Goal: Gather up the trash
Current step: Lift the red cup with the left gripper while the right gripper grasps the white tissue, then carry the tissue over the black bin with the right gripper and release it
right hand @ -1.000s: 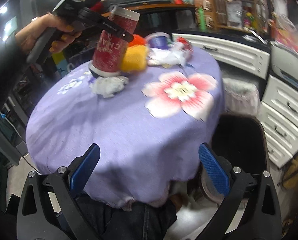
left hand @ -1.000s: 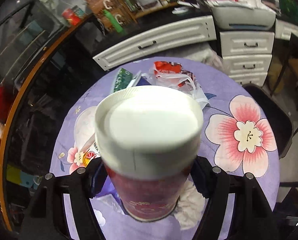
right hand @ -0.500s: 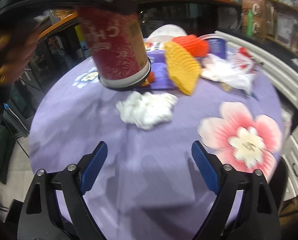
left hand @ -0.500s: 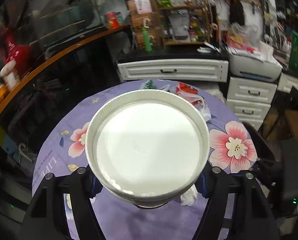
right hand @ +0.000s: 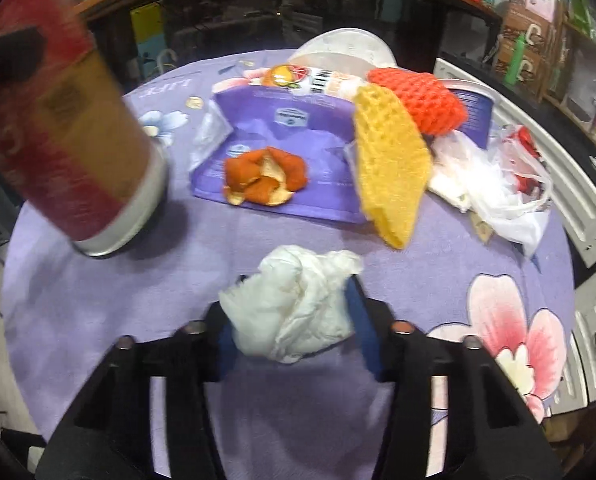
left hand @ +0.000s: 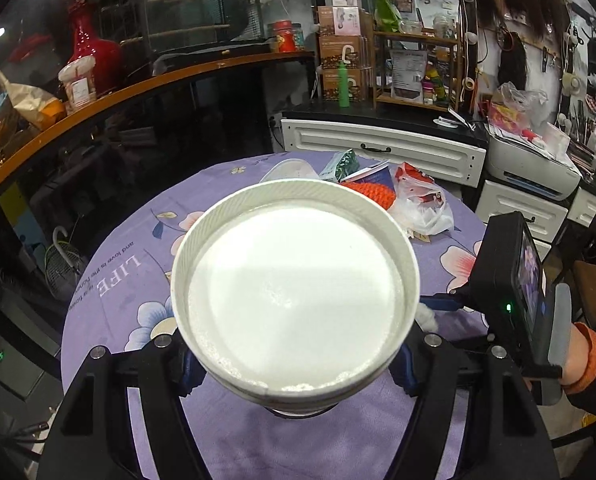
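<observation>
the right gripper (right hand: 292, 316) is closing around the crumpled tissue (right hand: 294, 312) sitting between its jaws, while the left gripper (left hand: 296, 364) clamps the red canister (left hand: 294, 292).

The purple tablecloth (left hand: 110, 304) carries white lettering at the left of the left wrist view: a large "LIFE", with a smaller line beside it reading "and love is the...", the rest too small to make out. Printing on the red can (right hand: 58, 128), purple packet (right hand: 298, 120) and shelf boxes (left hand: 339, 40) is too blurred to read.
</observation>
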The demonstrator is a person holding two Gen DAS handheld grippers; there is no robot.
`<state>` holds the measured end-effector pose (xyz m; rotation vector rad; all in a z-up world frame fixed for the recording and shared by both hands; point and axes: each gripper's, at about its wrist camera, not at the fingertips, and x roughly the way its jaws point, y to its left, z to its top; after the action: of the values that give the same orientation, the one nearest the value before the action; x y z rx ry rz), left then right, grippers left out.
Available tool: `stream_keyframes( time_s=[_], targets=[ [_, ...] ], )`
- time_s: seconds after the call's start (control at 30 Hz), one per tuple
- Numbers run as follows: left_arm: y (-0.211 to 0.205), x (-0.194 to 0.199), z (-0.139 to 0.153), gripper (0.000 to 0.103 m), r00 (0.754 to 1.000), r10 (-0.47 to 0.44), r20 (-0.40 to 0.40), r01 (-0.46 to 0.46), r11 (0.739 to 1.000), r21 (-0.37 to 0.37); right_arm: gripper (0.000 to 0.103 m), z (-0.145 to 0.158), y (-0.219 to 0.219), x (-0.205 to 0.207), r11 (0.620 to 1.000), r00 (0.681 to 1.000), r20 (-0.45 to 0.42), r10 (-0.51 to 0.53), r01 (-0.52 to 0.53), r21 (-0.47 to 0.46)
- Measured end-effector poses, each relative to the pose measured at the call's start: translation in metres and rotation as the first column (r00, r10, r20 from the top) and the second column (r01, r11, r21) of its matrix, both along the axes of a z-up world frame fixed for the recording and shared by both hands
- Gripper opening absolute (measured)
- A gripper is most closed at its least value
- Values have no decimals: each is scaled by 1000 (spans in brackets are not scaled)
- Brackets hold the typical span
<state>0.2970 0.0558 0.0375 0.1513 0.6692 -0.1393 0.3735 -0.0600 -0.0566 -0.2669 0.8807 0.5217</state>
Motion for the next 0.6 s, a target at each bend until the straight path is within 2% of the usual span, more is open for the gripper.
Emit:
stream_keyframes(
  time_s=[0.17, 0.37, 0.5, 0.6],
  targets=[
    [4, -9, -2, 70, 999, 21, 28, -20, 1000, -6, 26, 2, -24, 3, 994, 999, -37, -31, 35, 107],
    [-3, -19, -2, 70, 999, 17, 42, -16, 999, -38, 26, 20, -63, -21, 972, 999, 0, -44, 43, 230],
    [-22, -29, 5, 70, 997, -23, 67, 28, 997, -66, 26, 34, -106, -45, 959, 997, 40, -72, 59, 277],
    [-46, -33, 9, 70, 994, -71, 83, 77, 995, -69, 26, 41, -152, -60, 947, 986, 65, -152, 126, 295]
  ],
)
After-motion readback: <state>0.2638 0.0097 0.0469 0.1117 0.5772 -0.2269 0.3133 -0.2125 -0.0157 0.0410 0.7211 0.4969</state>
